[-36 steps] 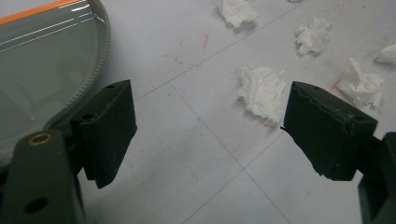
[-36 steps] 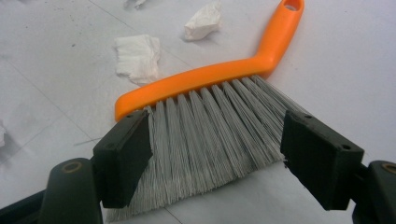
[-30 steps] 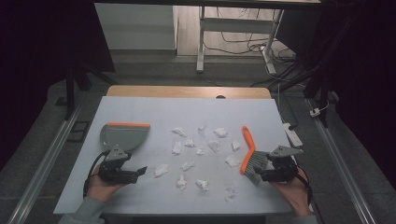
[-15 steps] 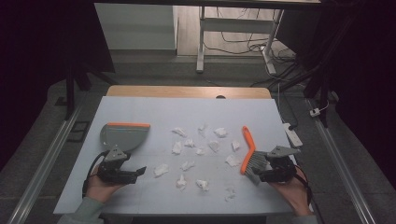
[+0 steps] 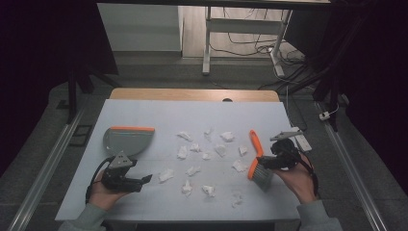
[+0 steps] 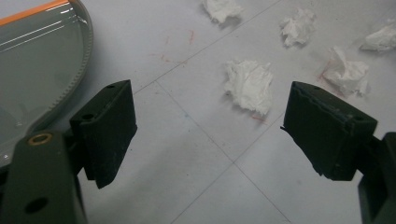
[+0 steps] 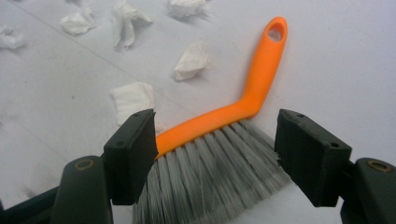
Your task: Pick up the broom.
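Note:
An orange-handled brush (image 5: 255,156) with grey bristles (image 7: 219,172) lies flat on the white table, right of centre. My right gripper (image 5: 267,164) is open, and its jaws straddle the bristle head (image 7: 212,161) without closing on it. A grey dustpan (image 5: 126,138) with an orange edge lies at the left. My left gripper (image 5: 144,180) is open just below it, low over the table, and its jaws (image 6: 210,135) hold nothing. Several crumpled white paper scraps (image 5: 195,159) are scattered between the dustpan and the brush. One scrap (image 6: 249,85) lies just ahead of the left jaws.
The table's near edge (image 5: 183,222) runs close to both hands. Metal rails flank the table at the left (image 5: 45,168) and right (image 5: 349,173). A white power strip (image 5: 300,139) lies at the table's right edge, behind my right gripper.
The left gripper has shifted slightly right toward the nearest scrap. The right gripper stays over the brush head.

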Demonstrator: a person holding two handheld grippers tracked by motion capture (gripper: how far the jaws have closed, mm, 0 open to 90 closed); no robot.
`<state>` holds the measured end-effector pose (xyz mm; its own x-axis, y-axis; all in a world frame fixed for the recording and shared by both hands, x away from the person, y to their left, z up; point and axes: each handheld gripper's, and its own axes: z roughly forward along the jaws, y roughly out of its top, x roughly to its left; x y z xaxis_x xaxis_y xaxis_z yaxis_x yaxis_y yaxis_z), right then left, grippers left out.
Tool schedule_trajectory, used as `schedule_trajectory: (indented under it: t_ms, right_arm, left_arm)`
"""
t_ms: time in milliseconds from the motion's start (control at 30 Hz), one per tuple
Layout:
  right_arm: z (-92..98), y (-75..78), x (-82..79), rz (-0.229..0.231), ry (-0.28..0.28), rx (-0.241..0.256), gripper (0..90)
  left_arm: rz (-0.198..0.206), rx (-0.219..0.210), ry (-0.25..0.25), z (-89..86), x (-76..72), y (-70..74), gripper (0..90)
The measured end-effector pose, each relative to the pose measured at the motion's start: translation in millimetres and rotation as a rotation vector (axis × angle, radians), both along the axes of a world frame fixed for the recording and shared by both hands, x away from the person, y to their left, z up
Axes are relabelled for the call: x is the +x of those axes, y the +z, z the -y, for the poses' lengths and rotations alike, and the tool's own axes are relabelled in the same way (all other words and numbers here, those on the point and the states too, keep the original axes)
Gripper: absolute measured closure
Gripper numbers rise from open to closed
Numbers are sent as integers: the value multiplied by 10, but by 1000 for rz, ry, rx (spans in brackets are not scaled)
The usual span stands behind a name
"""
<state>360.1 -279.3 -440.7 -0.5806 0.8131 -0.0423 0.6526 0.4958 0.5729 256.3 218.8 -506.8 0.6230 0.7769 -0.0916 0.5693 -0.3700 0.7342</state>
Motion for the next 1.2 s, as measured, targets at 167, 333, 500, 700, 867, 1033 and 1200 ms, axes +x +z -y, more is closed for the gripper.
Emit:
schedule_trajectory:
  t_ms: [167,333,500,700,867,1033,1200]
  right_arm:
    - [-42,87,226,-54,-27,-31,290]
    - [-81,45,531,-151,-63,-49,290]
    - [-81,-74,695,-225,-99,-84,293]
    - [-100,-207,849,-300,-141,-106,309]
    - [-154,-300,908,-329,-161,-140,332]
    - [-222,-407,953,-344,-170,-188,390]
    - [-253,-448,957,-348,-187,-200,446]
  left_arm:
    - [3,-4,9,-16,-8,5,179]
    - [2,-1,5,-12,-5,-3,178]
    - [-3,4,2,-6,2,-13,177]
    - [-6,8,1,-4,11,-23,177]
    - [-7,11,0,-2,10,-24,178]
    - [-6,10,-1,-4,9,-23,178]
    - [-13,16,2,-13,15,-30,178]
